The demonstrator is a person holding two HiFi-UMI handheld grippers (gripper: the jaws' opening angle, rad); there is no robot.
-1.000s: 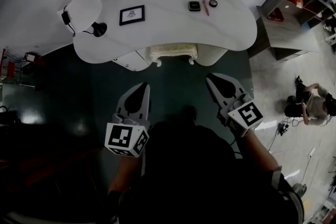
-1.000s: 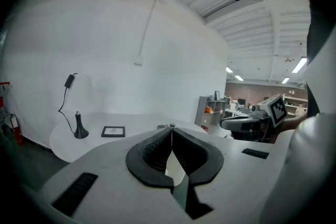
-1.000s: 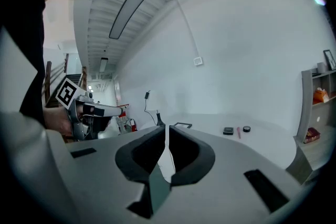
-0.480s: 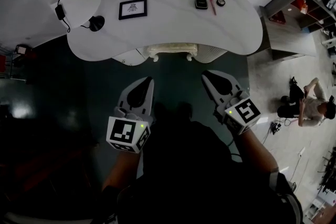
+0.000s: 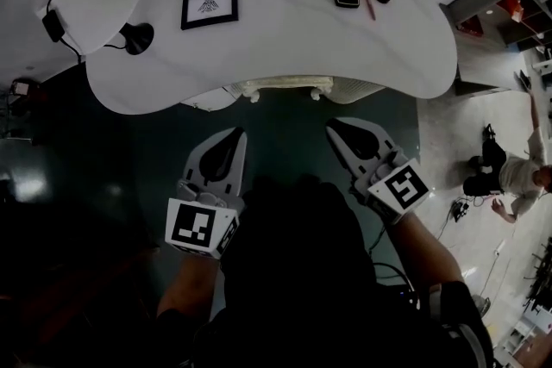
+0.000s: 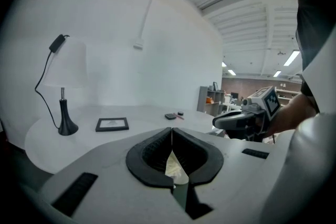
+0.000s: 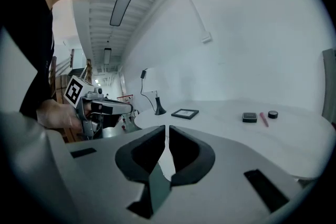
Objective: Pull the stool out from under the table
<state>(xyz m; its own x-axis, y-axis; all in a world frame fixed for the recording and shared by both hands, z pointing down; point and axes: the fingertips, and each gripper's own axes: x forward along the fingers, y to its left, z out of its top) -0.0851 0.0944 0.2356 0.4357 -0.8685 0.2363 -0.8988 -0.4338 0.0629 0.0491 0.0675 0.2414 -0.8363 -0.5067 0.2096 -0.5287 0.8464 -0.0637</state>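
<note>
Under the near edge of the worktop the stool sits tucked, long side along that edge; it lies ahead, between our left tongs and right tongs, both pressed together, empty, equally near.

- The floor in front of the table lies open right up to the stool.
- The table's pedestals flank the stool closely, and its top overhangs it.
</note>
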